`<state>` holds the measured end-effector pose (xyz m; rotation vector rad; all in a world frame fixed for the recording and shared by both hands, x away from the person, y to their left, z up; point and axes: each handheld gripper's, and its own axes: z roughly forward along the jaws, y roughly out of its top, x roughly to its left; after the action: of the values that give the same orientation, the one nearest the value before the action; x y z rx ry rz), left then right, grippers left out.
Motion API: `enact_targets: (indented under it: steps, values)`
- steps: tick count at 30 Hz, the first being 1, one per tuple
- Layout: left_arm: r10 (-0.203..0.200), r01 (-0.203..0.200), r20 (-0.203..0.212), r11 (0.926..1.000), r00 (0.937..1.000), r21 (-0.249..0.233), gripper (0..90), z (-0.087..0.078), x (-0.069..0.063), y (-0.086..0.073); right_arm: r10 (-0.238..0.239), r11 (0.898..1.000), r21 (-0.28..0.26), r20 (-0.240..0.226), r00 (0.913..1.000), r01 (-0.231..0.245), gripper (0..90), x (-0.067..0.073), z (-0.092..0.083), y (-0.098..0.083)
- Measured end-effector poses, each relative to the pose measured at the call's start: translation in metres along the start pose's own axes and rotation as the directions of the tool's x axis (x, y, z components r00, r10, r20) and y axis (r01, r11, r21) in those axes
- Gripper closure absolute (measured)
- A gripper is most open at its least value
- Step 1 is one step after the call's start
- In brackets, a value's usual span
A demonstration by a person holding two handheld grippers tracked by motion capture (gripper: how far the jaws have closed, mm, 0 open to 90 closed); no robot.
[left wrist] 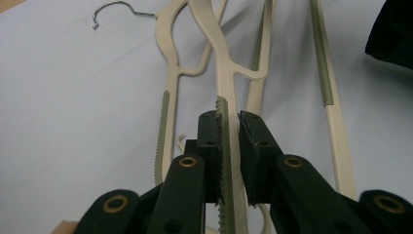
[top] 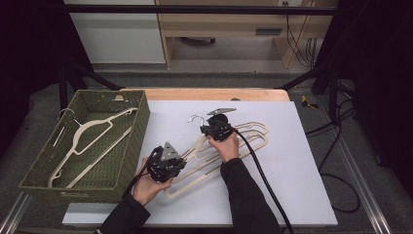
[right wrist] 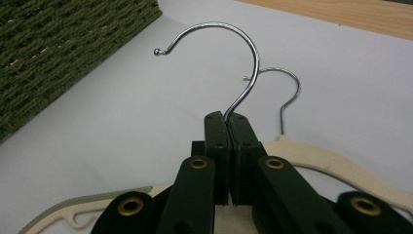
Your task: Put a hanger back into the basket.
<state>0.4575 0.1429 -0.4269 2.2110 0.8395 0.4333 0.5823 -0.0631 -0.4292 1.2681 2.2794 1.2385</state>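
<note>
high view: two cream hangers (top: 221,151) lie overlapped on the white sheet (top: 292,170) mid-table, hooks pointing away from the person.

l gripper (top: 164,165) sits at the near-left end of the stack. left gripper view: jaws nearly closed, pads pressed on both sides of the top hanger's arm (left wrist: 225,146) at its green ribbed strip; arm runs straight up betw the pads. 2nd hanger (left wrist: 168,87) lies just left of it, flat on the sheet, wire hook at top left.

r gripper (top: 217,127) is at the neck end. right gripper view: jaws fully together, pinching the shank of the top hanger's metal hook (right wrist: 234,58); hook curves up and left above the tips. 2nd hook (right wrist: 285,92) just behind, right.

green woven basket (top: 104,141) at table left, touching the sheet edge; one more cream hanger (top: 92,141) inside, lying diagonal.
</note>
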Motion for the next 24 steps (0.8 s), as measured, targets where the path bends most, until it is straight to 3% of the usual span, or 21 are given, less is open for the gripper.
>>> enact_targets:
  steps: [5, 8, 12, 16, 20, 24]
  values:
    - [0.010, -0.010, -0.002, 0.9999, 1.0000, 0.011, 79.5, 0.001, -0.001, -0.003, -0.027, 1.000, -0.017, 0.001, 0.9996, 0.027, 89.3, 0.004, -0.011, 0.000]
    - [0.025, -0.025, 0.006, 0.9997, 0.9997, 0.006, 79.6, 0.004, 0.000, -0.004, -0.042, 0.998, -0.053, -0.006, 0.9991, 0.041, 89.3, 0.005, -0.019, -0.002]
    - [0.007, -0.007, 0.030, 0.9998, 0.9995, 0.021, 79.2, 0.006, -0.002, -0.005, -0.056, 0.995, -0.081, -0.013, 0.9983, 0.055, 89.4, 0.006, -0.026, -0.008]
    - [-0.009, 0.009, 0.059, 1.0000, 0.9982, 0.000, 68.5, 0.005, -0.002, -0.002, -0.073, 0.992, -0.107, -0.028, 0.9970, 0.069, 89.4, 0.008, -0.034, -0.011]
    - [-0.026, 0.031, 0.069, 0.9972, 0.9973, -0.068, 53.7, 0.004, -0.002, 0.011, -0.094, 0.986, -0.139, -0.040, 0.9948, 0.087, 89.4, 0.012, -0.041, -0.014]
    - [-0.020, 0.026, 0.083, 0.9972, 0.9963, -0.071, 46.3, 0.012, -0.004, 0.024, -0.112, 0.982, -0.162, -0.061, 0.9918, 0.101, 89.3, 0.016, -0.050, -0.018]
